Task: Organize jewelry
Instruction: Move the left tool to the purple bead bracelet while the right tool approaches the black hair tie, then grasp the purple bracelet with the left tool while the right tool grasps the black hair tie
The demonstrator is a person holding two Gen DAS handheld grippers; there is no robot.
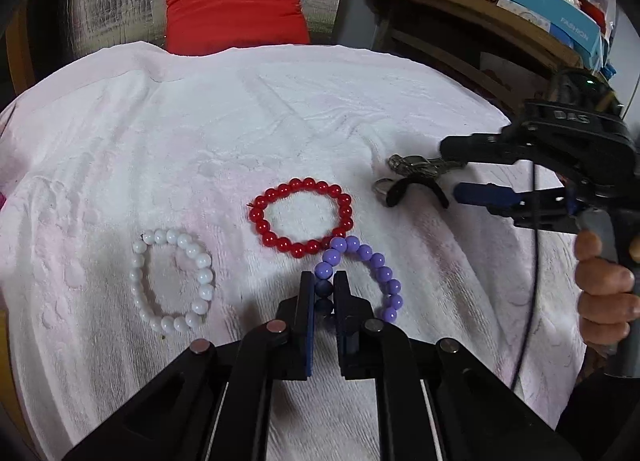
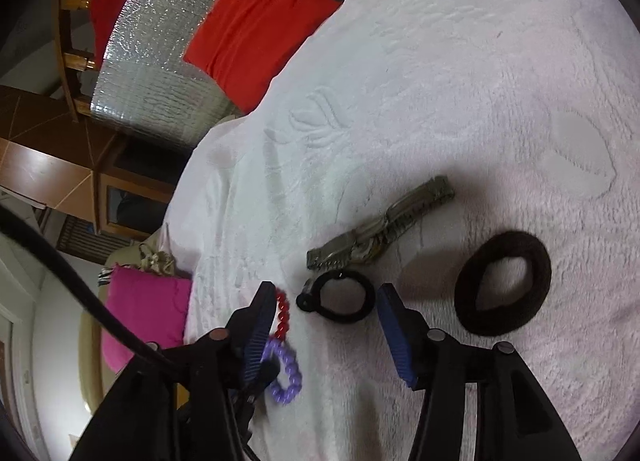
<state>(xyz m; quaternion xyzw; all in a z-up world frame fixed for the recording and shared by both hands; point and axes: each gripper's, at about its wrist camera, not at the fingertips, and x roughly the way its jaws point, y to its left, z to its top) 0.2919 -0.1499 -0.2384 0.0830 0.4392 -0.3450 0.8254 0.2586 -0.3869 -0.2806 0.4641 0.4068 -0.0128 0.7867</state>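
The left hand-held gripper (image 1: 324, 293) is clamped on the purple bracelet (image 1: 372, 261), with the red bracelet (image 1: 302, 217) just ahead and the white bracelet (image 1: 172, 281) to its left. The right hand-held gripper (image 2: 326, 303) stands part-open above the thin black hair tie (image 2: 340, 301); nothing looks sorted yet.

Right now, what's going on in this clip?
A person is sorting jewelry on a pale towel with two tools. The left hand-held gripper is shut on the purple bead bracelet, which touches the red bead bracelet. The white bead bracelet lies apart, untouched. The right hand-held gripper is open above a thin black hair tie. A metal watch band and a thick dark scrunchie lie nearby.
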